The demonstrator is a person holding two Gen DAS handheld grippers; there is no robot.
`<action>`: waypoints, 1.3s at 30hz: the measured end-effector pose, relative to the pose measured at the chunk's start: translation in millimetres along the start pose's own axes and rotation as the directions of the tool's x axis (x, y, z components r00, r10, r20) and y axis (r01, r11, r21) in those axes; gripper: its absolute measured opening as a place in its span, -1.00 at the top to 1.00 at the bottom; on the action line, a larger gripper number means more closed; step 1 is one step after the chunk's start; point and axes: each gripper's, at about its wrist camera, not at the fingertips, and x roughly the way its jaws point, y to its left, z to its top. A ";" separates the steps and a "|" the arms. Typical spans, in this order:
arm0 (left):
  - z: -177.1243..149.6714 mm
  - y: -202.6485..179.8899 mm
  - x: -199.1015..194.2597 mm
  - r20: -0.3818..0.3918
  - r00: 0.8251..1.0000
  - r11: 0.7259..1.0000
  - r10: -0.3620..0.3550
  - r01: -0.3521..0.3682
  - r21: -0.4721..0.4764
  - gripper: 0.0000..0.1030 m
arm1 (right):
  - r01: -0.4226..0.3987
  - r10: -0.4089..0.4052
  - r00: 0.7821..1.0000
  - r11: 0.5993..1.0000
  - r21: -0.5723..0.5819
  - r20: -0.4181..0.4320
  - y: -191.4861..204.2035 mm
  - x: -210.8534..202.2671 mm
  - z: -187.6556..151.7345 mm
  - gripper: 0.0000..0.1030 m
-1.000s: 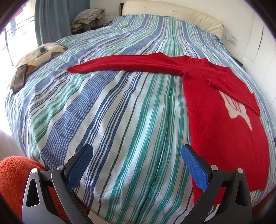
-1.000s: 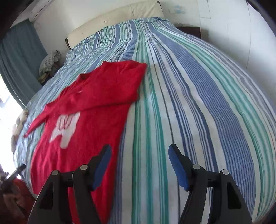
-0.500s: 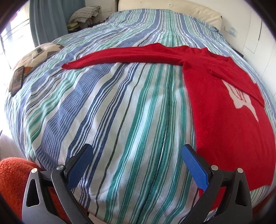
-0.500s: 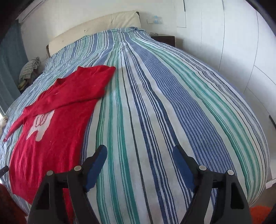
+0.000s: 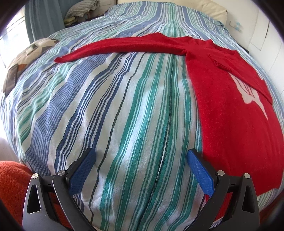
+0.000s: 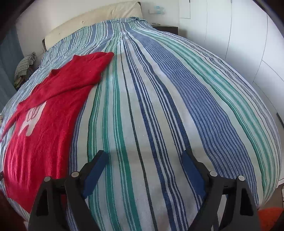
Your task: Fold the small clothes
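A red sweater [image 5: 225, 110] with a white print lies flat on the striped bed cover [image 5: 124, 110]. One sleeve [image 5: 120, 47] stretches out to the left; the other is folded across the chest. In the right wrist view the sweater [image 6: 40, 128] lies at the left. My left gripper [image 5: 141, 160] is open and empty over the cover near the bed's front edge, left of the sweater's hem. My right gripper [image 6: 142, 160] is open and empty over bare cover, right of the sweater.
A patterned cushion [image 5: 33, 51] and a phone [image 5: 11, 79] lie at the bed's left edge. Folded laundry [image 5: 81, 10] sits beyond the bed's far left. A headboard [image 6: 92, 23] and white cupboards [image 6: 248, 44] bound the bed. An orange rug [image 5: 10, 184] lies below.
Both grippers have moved in lower and closer over the bed. The right view has swung rightwards, leaving the sweater further left. Both stay open.
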 end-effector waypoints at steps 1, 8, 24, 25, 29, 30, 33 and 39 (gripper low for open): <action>0.1 -0.2 0.6 -0.002 1.000 1.000 0.000 0.000 0.000 -0.99 | -0.002 0.002 1.000 1.000 0.001 -0.002 0.2 0.8 -0.9 -0.71; -0.4 2.0 3.3 -0.013 1.000 1.000 -0.010 0.010 -0.013 -0.99 | -0.026 0.026 1.000 0.999 0.025 0.000 -2.4 2.9 -3.9 -0.77; 102.9 121.0 -16.9 0.144 0.975 0.905 -0.172 0.214 -0.367 -0.98 | -0.018 0.018 1.000 1.000 0.005 -0.003 2.1 4.9 -5.3 -0.89; 115.2 147.0 -8.2 0.162 0.972 0.869 -0.170 0.226 -0.441 -0.98 | -0.017 0.017 1.000 1.000 0.004 -0.003 2.3 4.9 -5.2 -0.90; 143.1 217.9 37.8 0.131 0.983 0.769 -0.126 0.180 -0.613 -0.84 | -0.013 0.013 1.000 1.000 0.003 -0.004 3.4 5.1 -5.1 -0.92; 146.4 226.2 49.2 0.116 0.985 0.759 -0.128 0.172 -0.628 -0.67 | -0.010 0.010 1.000 1.000 0.001 -0.004 4.0 5.1 -5.3 -0.92; 156.7 236.0 78.4 0.055 0.991 0.761 -0.125 0.131 -0.636 -0.46 | 0.000 0.000 1.000 1.000 -0.008 -0.003 5.7 6.0 -5.8 -0.93; 165.0 244.4 93.4 0.108 0.988 0.736 -0.112 0.156 -0.659 0.55 | 0.007 -0.007 1.000 1.000 -0.014 -0.004 6.9 7.3 -5.7 -0.95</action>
